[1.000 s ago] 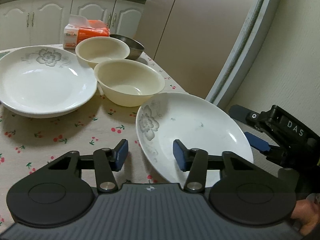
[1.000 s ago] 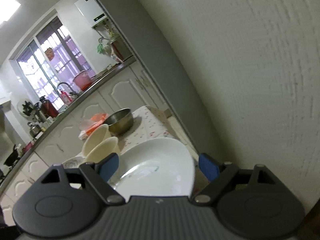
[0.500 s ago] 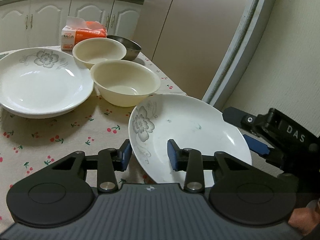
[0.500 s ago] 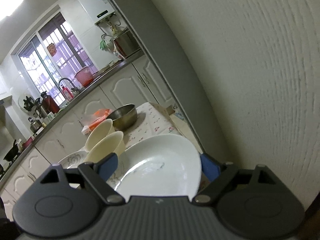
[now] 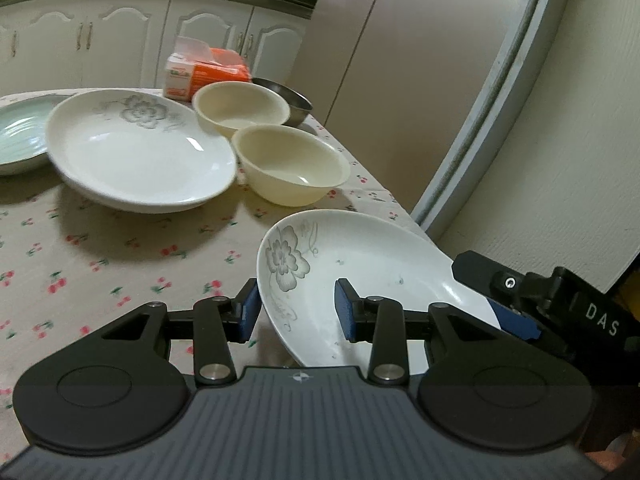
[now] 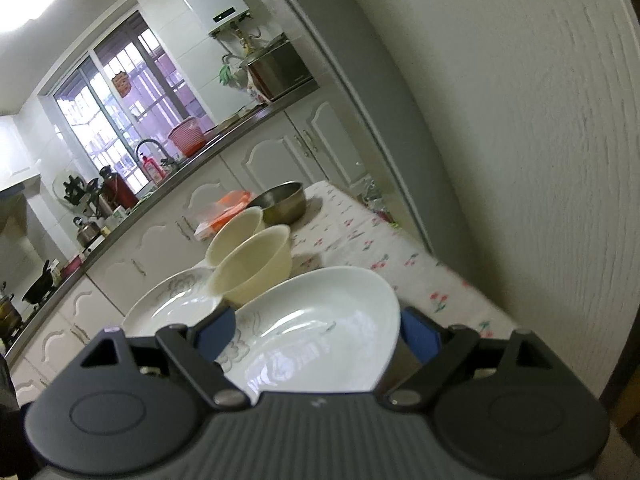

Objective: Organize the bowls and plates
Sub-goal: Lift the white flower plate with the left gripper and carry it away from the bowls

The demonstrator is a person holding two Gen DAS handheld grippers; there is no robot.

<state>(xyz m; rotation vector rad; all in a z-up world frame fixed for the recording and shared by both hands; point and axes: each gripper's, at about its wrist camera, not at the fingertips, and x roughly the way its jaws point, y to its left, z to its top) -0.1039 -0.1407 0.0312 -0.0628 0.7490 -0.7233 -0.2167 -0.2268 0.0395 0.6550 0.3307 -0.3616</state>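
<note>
A white plate with a grey flower (image 5: 372, 264) is tilted at the table's near right corner, its left rim raised off the cloth. My left gripper (image 5: 298, 312) is shut on that rim, one pad outside and one inside the plate. My right gripper (image 5: 496, 300) straddles the right rim with wide jaws. In the right wrist view the same plate (image 6: 320, 320) fills the gap of the right gripper (image 6: 316, 328); the right pad stands by the rim's outside and the left finger is over the inside. A bigger flowered plate (image 5: 140, 152) and two cream bowls (image 5: 292, 164) (image 5: 240, 108) rest further back.
A steel bowl (image 5: 298, 104) and an orange tissue pack (image 5: 204, 76) stand at the far end of the cherry-print tablecloth (image 5: 100, 260). A pale green plate (image 5: 16, 136) lies at the far left. A wall (image 5: 560, 140) and a door frame (image 5: 480, 152) close in on the right.
The left jaws have narrowed onto the plate's rim. The plate has tilted up and shifted left relative to the bowls, with both grippers. The green plate has come into view.
</note>
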